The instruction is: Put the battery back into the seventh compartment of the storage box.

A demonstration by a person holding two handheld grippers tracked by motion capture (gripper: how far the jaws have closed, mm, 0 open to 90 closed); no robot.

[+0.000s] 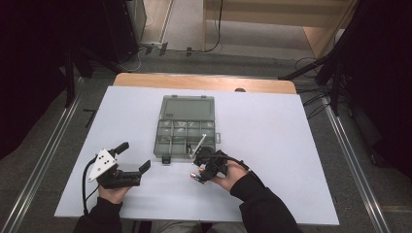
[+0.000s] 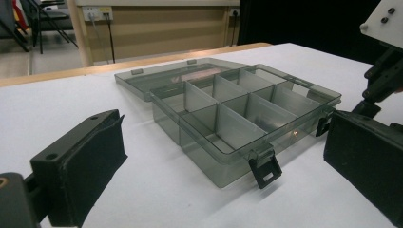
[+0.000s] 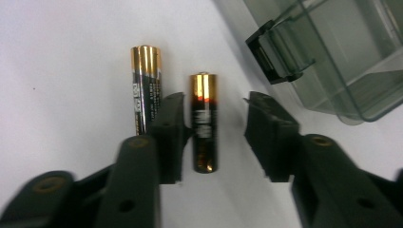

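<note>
Two gold-and-black AA batteries lie side by side on the white table. One battery (image 3: 204,123) lies between the jaws of my right gripper (image 3: 215,102); the left pad touches it and a gap remains at the right pad. The other battery (image 3: 146,88) rests just outside the left jaw. A smoky clear compartment box (image 1: 187,128) stands with its lid laid open just beyond, its black latch (image 3: 273,52) near the jaws. My left gripper (image 1: 134,156) rests on the table to the box's left, open and holding nothing, aimed at the box (image 2: 247,114).
The white tabletop (image 1: 291,145) stretches bare to the right of the box, with a wooden strip (image 1: 204,81) along its far edge. Metal rails (image 1: 43,160) and cables run along the floor on both sides. Dark stands flank the table.
</note>
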